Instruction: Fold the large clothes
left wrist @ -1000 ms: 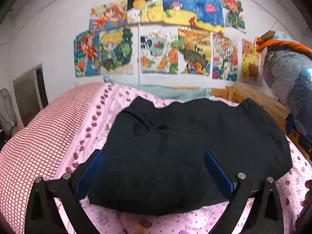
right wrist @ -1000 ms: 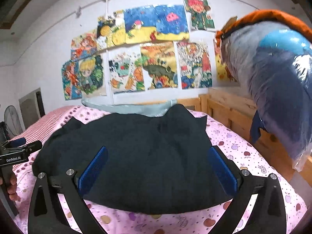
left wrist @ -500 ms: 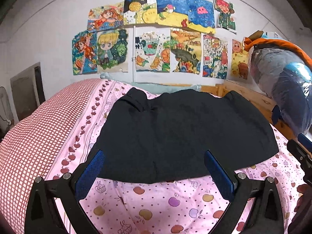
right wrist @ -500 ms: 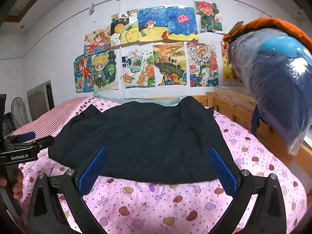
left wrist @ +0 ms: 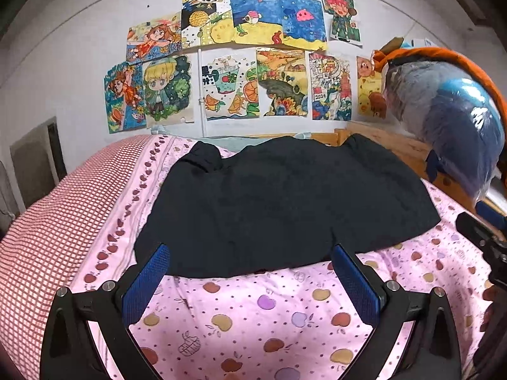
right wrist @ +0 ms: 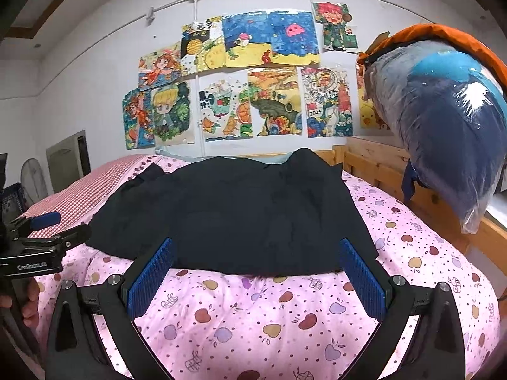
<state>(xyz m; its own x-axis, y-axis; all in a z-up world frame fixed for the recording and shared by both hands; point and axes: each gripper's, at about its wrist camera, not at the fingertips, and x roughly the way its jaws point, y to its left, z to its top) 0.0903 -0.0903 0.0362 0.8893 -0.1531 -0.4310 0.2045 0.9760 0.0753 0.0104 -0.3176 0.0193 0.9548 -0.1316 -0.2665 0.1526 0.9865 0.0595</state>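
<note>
A large black garment [left wrist: 285,202] lies folded and flat on the pink fruit-print bedsheet [left wrist: 253,316]; it also shows in the right wrist view [right wrist: 240,215]. My left gripper [left wrist: 250,253] is open and empty, held back from the garment's near hem, above the sheet. My right gripper [right wrist: 256,247] is open and empty, also just short of the near hem. The left gripper's body shows at the left edge of the right wrist view [right wrist: 44,243].
A red checked cover [left wrist: 57,215] lies along the bed's left side. A wooden bed rail [right wrist: 380,164] runs on the right, with a plastic-wrapped bundle of bedding [right wrist: 443,120] above it. Children's drawings [left wrist: 240,60] cover the far wall.
Both grippers have pulled back and up from the garment. A second ago their fingers were over the cloth; now bare pink sheet shows between the fingers and the hem.
</note>
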